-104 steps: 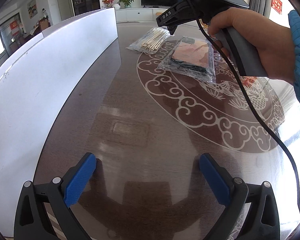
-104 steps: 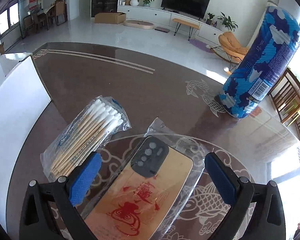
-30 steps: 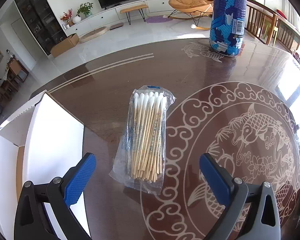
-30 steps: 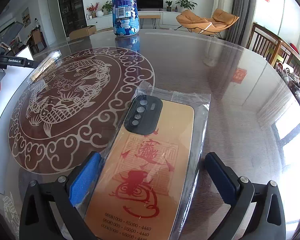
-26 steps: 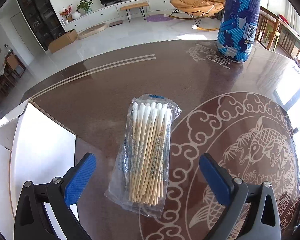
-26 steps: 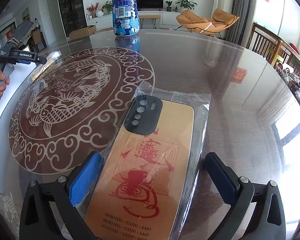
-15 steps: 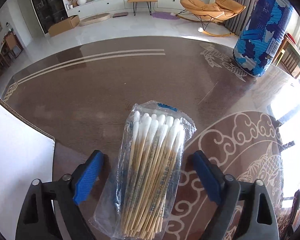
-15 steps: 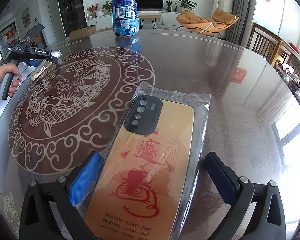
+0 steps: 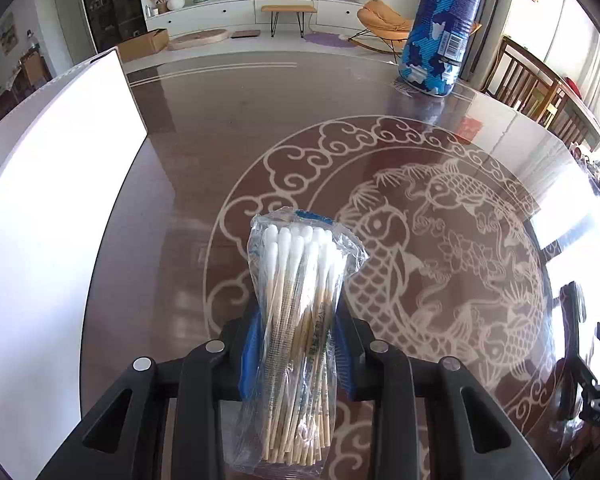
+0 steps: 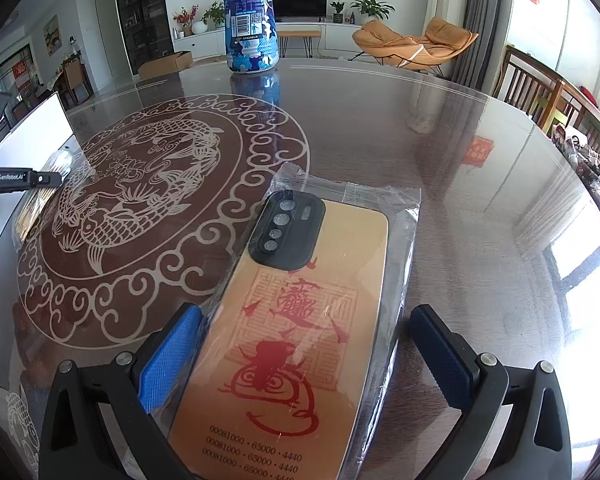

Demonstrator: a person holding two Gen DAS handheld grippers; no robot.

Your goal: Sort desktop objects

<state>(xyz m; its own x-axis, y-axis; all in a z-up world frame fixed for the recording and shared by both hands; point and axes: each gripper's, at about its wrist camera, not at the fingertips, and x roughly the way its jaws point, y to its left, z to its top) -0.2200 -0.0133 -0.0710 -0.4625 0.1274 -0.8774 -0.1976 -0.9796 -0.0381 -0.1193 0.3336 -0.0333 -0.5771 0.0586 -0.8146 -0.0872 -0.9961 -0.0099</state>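
now | left tongs clamped on cotton swab pack | right tongs agape, straddling bagged phone case on worktop

"0081000 · 65000 · 4440" on phone case

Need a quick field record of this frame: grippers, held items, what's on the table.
left gripper: shut on the cotton swab pack, lifted above the table
right gripper: open, blue pads either side of the bagged phone case, right pad clear of it
phone case: flat on the table, camera cutout away from the gripper
blue patterned bottle: upright at the far edge
white box: at the table's left side in the left wrist view
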